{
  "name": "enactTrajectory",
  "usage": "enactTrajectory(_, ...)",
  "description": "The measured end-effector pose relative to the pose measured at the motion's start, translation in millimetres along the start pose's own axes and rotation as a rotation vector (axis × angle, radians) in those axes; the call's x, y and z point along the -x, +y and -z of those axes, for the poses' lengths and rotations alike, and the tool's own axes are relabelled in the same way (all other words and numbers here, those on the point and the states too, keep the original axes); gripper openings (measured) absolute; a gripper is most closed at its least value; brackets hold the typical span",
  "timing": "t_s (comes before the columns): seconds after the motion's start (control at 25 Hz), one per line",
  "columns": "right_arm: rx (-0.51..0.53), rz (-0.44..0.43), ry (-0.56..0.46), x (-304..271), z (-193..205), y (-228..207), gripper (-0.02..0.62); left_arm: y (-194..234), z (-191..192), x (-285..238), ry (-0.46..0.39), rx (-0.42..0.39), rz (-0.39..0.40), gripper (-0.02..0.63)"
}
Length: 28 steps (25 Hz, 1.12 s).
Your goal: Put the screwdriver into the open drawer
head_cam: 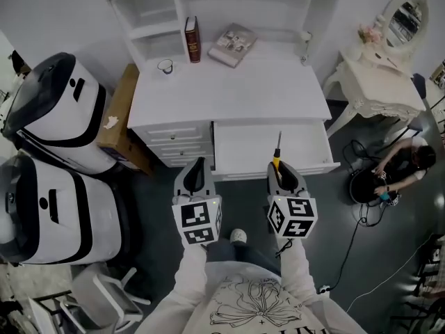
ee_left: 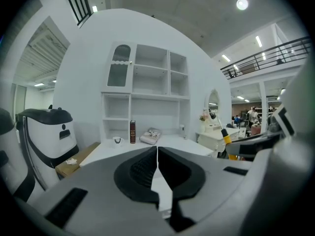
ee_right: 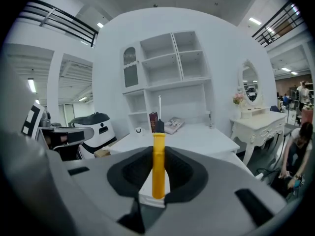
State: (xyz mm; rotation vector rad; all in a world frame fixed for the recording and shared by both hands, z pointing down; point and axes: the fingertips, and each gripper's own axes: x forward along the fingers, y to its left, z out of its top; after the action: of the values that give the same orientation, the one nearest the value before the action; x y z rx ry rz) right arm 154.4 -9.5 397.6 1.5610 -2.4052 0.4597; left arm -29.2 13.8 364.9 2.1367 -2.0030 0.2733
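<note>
My right gripper (head_cam: pixel 278 168) is shut on the yellow handle of a screwdriver (head_cam: pixel 277 154), whose black collar and steel shaft point forward over the open white drawer (head_cam: pixel 264 147). In the right gripper view the screwdriver (ee_right: pixel 158 161) stands up between the closed jaws of the right gripper (ee_right: pixel 158 173). The left gripper (head_cam: pixel 197 170) hovers in front of the desk's small drawers, left of the open drawer. The left gripper (ee_left: pixel 157 167) is shut with nothing in it, and the screwdriver (ee_left: pixel 224 134) shows at the right of that view.
A white desk (head_cam: pixel 229 92) with a shelf hutch carries a dark red book (head_cam: pixel 192 39), a magazine (head_cam: pixel 232 44) and a small cup (head_cam: pixel 165 66). Two white-and-black machines (head_cam: pixel 59 113) and a cardboard box (head_cam: pixel 119 113) stand to the left. A vanity table (head_cam: pixel 379 75) and a crouching person (head_cam: pixel 403 165) are to the right.
</note>
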Motion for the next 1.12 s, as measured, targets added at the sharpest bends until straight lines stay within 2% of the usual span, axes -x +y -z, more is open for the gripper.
enactTrajectory(0.52, -0.026, -0.048, 0.067, -75, 3, -15, 0.071, 17, 9, -66, 0.066, 0.006, -0.041, 0.008)
enactTrajectory(1.12, -0.046, -0.049, 0.170, -176, 8, -14, 0.071, 59, 22, -159, 0.154, 0.028, -0.019, 0.008)
